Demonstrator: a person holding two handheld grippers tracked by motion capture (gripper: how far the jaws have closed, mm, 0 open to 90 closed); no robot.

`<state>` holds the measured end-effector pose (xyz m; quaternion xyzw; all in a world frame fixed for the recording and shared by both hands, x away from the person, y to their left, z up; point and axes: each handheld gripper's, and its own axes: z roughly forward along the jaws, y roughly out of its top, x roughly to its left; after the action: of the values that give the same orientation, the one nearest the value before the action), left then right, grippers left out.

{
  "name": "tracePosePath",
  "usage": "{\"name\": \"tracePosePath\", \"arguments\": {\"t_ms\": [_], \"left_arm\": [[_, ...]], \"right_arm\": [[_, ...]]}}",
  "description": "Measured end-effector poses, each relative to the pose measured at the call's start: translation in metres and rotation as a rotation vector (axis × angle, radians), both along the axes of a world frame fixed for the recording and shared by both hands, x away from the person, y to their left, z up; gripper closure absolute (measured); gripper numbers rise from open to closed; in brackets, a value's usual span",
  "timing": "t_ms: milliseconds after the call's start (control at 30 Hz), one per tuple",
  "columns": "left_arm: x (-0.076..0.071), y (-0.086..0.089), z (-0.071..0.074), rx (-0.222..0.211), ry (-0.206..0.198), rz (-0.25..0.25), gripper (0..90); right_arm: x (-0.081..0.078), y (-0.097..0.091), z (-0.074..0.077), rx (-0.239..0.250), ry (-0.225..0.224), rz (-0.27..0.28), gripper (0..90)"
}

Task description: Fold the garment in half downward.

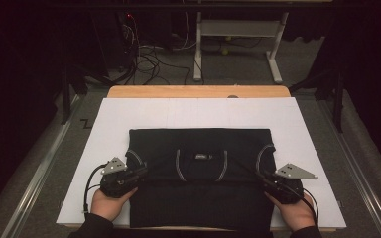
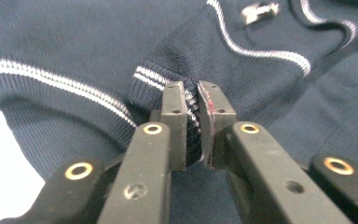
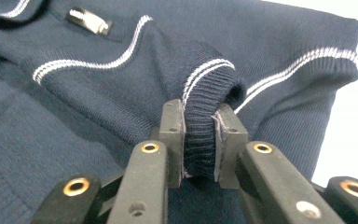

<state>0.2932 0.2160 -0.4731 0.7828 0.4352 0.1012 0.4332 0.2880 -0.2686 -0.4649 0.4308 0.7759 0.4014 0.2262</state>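
From the high view I see the dark sweater (image 1: 200, 173) lying folded on the white sheet (image 1: 297, 129), its near edge cut off at the bottom. My left gripper (image 1: 138, 171) and right gripper (image 1: 264, 177) sit at its two sides; the jaws are too dark there to read. In the left gripper view the jaws are clamped on a bunched ribbed fold of the sweater (image 2: 74, 56). In the right gripper view they pinch a striped cuff (image 3: 205, 126), which hides the pads' inner faces.
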Motion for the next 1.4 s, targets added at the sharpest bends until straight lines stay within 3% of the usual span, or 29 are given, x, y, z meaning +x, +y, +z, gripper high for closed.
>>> {"name": "tracePosePath", "arguments": {"t_ms": [100, 200, 300, 533, 633, 767, 867, 933, 1033, 1100, 1233, 1400], "left_arm": [[0.002, 0.000, -0.005, 0.004, 0.021, 0.014, 67.3], [0.003, 0.003, -0.004, -0.018, 0.026, 0.029, 58.1], [0.002, 0.006, -0.001, -0.033, -0.001, 0.047, 50.0], [-0.003, 0.004, 0.006, -0.050, -0.108, 0.062, 32.8], [-0.003, 0.001, 0.009, -0.053, -0.118, 0.034, 28.2], [0.000, -0.006, 0.010, -0.045, -0.117, 0.014, 14.9], [0.000, -0.011, 0.010, -0.044, -0.119, 0.023, 11.6], [0.001, -0.014, 0.010, -0.042, -0.117, 0.017, 4.4], [0.002, -0.019, 0.012, -0.044, -0.125, -0.020, 0.0], [0.000, -0.022, 0.013, -0.033, -0.152, -0.022, 0.0], [-0.001, -0.023, 0.018, -0.039, -0.162, -0.016, 0.0], [0.005, -0.019, 0.021, -0.058, -0.133, 0.004, 0.0]], "right_arm": [[0.002, -0.001, -0.005, -0.005, 0.030, -0.004, 70.6], [0.002, -0.005, -0.003, 0.031, 0.034, -0.007, 61.2], [0.000, -0.007, 0.002, 0.058, 0.001, -0.030, 51.5], [-0.002, -0.011, 0.007, 0.096, -0.063, -0.057, 33.5], [-0.002, -0.010, 0.008, 0.111, -0.085, -0.044, 26.1], [0.000, -0.006, 0.009, 0.115, -0.098, -0.021, 14.3], [0.002, -0.002, 0.007, 0.115, -0.098, -0.014, 5.2], [0.004, 0.001, 0.007, 0.119, -0.093, -0.009, 0.1], [0.006, 0.006, 0.008, 0.118, -0.097, 0.003, 0.0], [0.006, 0.010, 0.009, 0.119, -0.097, 0.011, 0.0], [0.006, 0.023, 0.011, 0.114, -0.089, 0.034, 0.0], [0.005, 0.045, 0.017, 0.102, -0.100, 0.074, 0.1]]}}
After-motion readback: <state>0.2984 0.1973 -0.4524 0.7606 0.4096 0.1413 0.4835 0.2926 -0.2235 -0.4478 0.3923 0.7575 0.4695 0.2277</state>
